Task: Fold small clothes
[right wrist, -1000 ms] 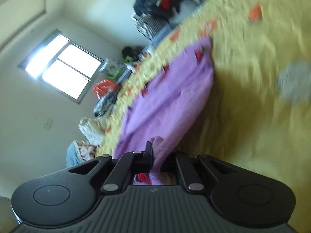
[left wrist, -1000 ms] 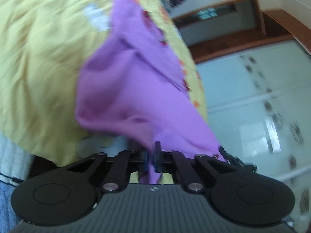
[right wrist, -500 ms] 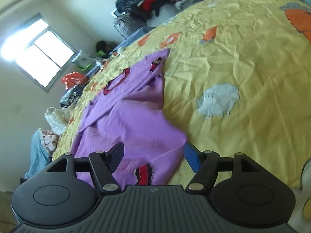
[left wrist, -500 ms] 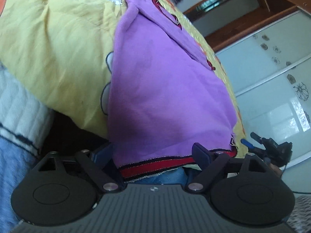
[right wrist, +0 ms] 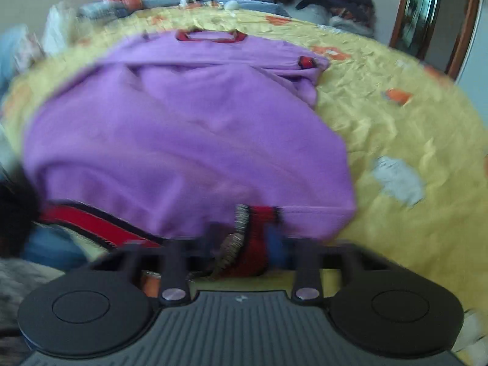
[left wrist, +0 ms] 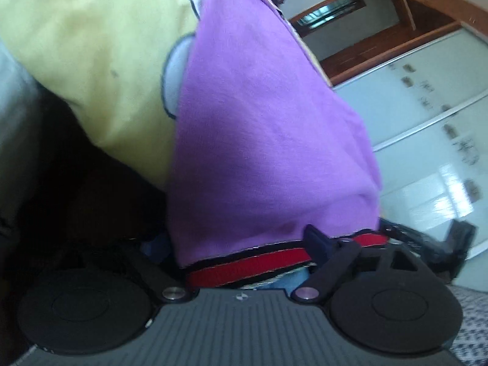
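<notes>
Neckline of purple shirt shows only from right wrist.

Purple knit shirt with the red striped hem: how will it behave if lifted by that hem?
Probably floppy: the purple knit shirt drapes in soft folds over the yellow bedspread. Likely light, thin fabric. The red striped hem bunches in the right gripper, so expect sagging.

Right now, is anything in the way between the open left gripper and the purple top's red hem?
Nothing visible. The left gripper is open, and the red-and-black striped hem of the purple knit top lies right between its fingers.
</notes>
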The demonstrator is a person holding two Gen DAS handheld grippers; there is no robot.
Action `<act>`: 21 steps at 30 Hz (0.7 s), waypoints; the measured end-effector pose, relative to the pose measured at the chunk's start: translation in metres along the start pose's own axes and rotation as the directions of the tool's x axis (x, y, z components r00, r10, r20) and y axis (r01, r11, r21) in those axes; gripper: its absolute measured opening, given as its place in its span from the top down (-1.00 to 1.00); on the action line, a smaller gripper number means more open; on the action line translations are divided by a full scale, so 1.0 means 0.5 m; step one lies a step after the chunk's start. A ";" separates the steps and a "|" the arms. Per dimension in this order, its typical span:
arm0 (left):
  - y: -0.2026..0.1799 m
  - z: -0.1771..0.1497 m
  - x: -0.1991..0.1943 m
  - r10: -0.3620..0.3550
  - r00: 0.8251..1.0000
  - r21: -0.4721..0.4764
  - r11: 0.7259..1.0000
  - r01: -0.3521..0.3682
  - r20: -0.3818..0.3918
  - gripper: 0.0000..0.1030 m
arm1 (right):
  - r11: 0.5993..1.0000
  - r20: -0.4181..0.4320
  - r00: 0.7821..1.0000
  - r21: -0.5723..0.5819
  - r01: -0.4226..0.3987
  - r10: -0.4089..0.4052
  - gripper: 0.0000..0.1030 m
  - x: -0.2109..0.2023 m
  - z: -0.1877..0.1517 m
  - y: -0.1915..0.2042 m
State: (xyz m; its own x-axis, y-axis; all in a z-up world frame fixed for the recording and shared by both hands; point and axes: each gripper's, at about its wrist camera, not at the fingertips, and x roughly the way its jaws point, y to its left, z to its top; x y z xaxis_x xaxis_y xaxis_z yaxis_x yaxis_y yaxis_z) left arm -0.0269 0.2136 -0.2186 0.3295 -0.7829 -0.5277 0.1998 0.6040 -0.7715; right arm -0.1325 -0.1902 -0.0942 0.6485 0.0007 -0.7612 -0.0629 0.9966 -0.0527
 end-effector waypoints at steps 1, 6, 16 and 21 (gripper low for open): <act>0.001 0.000 0.003 -0.003 1.000 -0.002 1.000 0.003 -0.006 -0.06 | 1.000 0.000 1.000 0.009 0.000 0.000 0.87 -0.003 0.002 -0.006; 0.011 0.002 0.002 -0.034 0.999 -0.053 0.998 0.032 -0.037 0.89 | 0.998 0.053 0.999 0.064 0.004 -0.007 0.93 -0.025 -0.009 -0.036; 0.010 -0.030 -0.085 -0.083 0.997 -0.057 0.995 0.083 -0.001 0.90 | 0.962 0.129 0.991 0.263 -0.076 0.043 0.94 -0.125 0.001 -0.137; -0.019 -0.056 -0.109 -0.104 0.994 -0.045 0.994 0.103 -0.025 0.90 | 0.954 0.049 0.998 0.295 -0.046 0.032 0.97 -0.199 -0.046 -0.161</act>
State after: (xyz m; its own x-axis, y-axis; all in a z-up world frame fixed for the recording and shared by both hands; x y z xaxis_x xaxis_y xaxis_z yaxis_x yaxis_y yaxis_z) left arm -0.0727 0.2461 -0.1925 0.2843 -0.8449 -0.4532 0.1908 0.5131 -0.8369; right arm -0.2092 -0.2724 -0.0292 0.6827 0.0371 -0.7298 0.1341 0.9754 0.1751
